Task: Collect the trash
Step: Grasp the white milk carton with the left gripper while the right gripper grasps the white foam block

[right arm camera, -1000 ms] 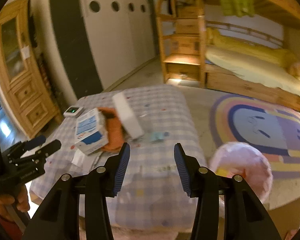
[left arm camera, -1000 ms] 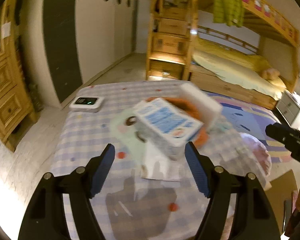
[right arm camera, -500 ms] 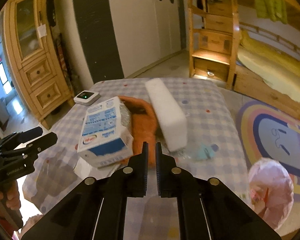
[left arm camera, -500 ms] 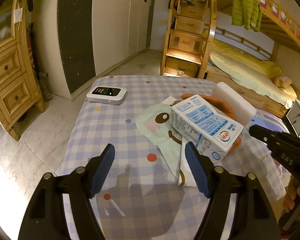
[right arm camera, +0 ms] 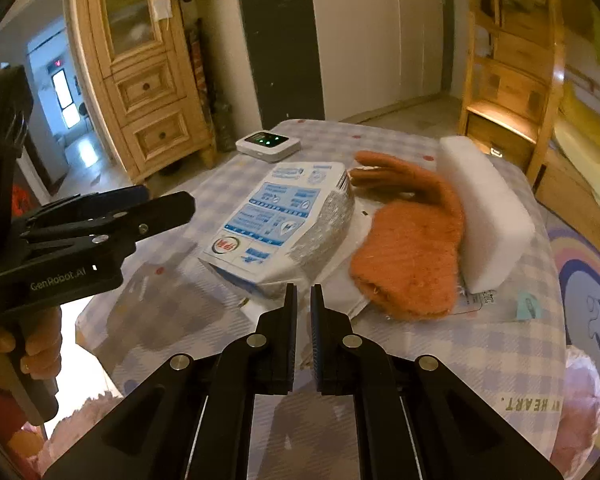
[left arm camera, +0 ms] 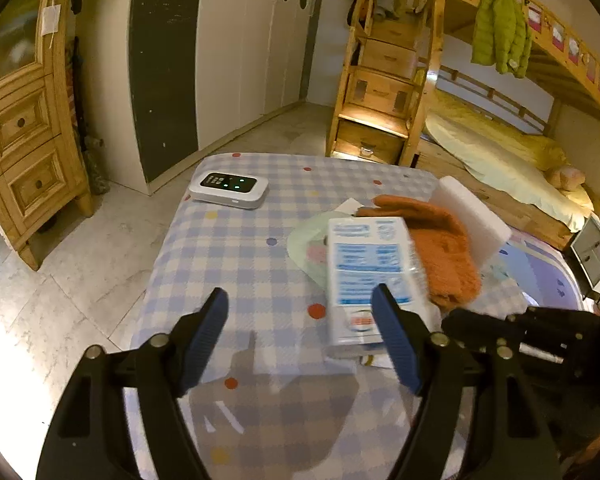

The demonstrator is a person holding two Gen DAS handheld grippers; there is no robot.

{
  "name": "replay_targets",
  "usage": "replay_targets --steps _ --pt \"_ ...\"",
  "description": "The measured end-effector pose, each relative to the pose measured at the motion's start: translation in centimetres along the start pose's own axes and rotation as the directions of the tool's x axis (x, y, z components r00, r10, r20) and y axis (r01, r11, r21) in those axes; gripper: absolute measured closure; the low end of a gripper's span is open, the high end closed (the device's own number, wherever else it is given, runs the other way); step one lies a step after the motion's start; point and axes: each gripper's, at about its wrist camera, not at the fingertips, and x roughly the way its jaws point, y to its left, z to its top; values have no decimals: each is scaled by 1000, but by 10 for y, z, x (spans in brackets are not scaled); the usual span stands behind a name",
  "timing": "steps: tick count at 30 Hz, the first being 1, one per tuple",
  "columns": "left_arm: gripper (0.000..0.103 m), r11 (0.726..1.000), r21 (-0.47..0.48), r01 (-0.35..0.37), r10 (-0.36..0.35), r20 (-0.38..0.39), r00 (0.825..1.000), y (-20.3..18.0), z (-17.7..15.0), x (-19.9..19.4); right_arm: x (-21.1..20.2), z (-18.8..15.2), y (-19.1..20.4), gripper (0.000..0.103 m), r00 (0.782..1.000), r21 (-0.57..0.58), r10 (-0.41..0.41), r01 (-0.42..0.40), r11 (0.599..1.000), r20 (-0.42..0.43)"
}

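Closer now, the right gripper (right arm camera: 304, 300), jaws closed and empty, nears the carton (right arm camera: 278, 222); the left gripper (left arm camera: 300, 316), jaws just widened and open, hovers beside it, seemingly clear.

The right gripper (right arm camera: 304, 300) stood with its jaws well apart a second ago; they have since come together with nothing between them, and its tips now sit just short of the blue-and-white packet (right arm camera: 280, 220) (near the table's front edge). The left gripper (left arm camera: 300, 316) has just spread its jaws wider, empty, closer to the packet.
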Motion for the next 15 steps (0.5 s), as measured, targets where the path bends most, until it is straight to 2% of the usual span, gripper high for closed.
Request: replay_targets --steps 1,4,7,9,12,15 --pt "16 1000 5 5 -5 2 1000 -2 -1 0 -5 0 -4 96 1000 19 -11 11 1000 13" --pt "10 999 35 17 -17 -3 1000 -12 -4 0 -23 1 -21 95 996 77 -66 62 995 55" --pt "10 997 76 20 -19 -20 1000 -24 -8 5 -38 0 -37 93 989 120 -122 112 986 80" --pt "10 994 103 23 -19 -38 999 -32 -12 11 -46 -3 -45 77 983 147 -155 140 979 95" --pt "10 992 124 33 -24 -69 997 -40 -14 21 -59 -6 -59 59 977 201 -177 151 968 117" --pt "10 992 123 42 -31 -90 995 -42 -14 34 -65 -10 -66 48 972 228 -195 162 960 131"
